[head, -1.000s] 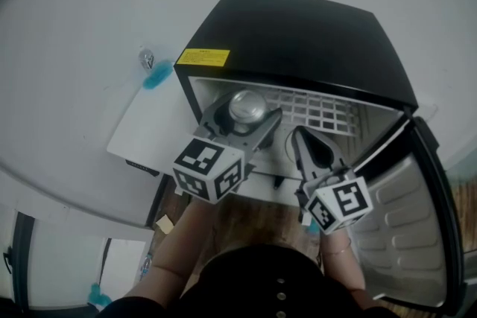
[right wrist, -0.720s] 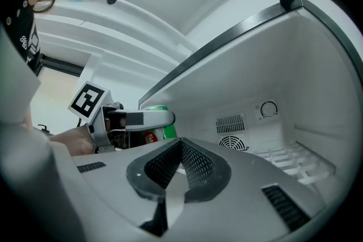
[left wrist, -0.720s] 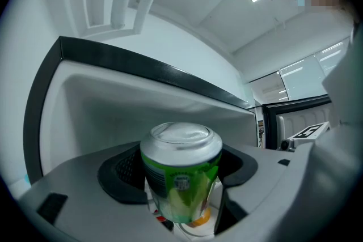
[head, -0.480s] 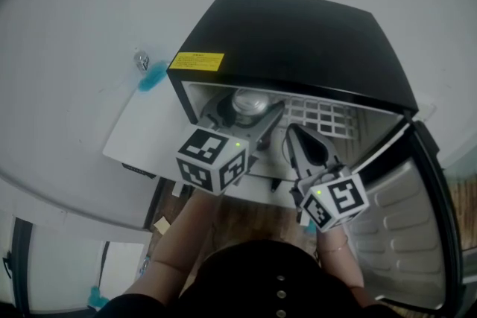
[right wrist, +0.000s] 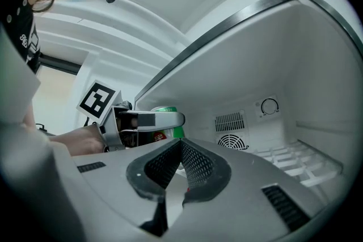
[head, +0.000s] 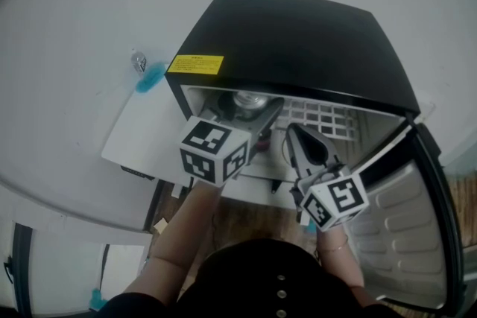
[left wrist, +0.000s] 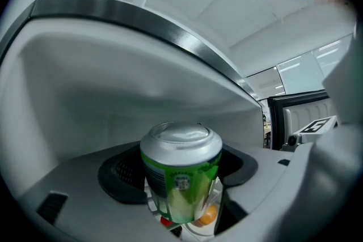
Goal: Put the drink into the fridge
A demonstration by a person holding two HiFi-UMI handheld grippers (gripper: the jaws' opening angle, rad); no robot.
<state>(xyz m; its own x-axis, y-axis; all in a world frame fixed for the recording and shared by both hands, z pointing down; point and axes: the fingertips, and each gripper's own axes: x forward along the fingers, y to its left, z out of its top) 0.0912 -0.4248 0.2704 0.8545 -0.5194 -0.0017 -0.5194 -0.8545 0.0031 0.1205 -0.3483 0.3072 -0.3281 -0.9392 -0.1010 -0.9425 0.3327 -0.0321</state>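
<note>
While both grippers point into the open fridge (head: pixel 298 41), only the left one carries anything.
Person (head: pixel 261 279): dark top at 6 o'clock in the head view, one forearm behind each gripper.
Right gripper (head: pixel 295 135) (right wrist: pixel 181 146): jaws closed tip to tip, nothing between them; just right of the left gripper, at the fridge mouth.
Left gripper (head: pixel 252 106) (left wrist: pixel 181 190): jaws clamped on either side of the can, inside the left half of the cabinet.
Can (head: pixel 248 98) (left wrist: pixel 180 164) (right wrist: pixel 163 110): green body, silver top; just under the front edge of the fridge top. Whether it rests on anything cannot be told.
Door (head: pixel 406 234): swung open at 4 o'clock, white liner showing.
Wire shelf (head: pixel 320 115): white, right of the can.
Back wall: fan grille (right wrist: pixel 229 141), and a dial (right wrist: pixel 269 106) at 1 o'clock from it.
Yellow label (head: pixel 195 64): front left corner of the black top.
</note>
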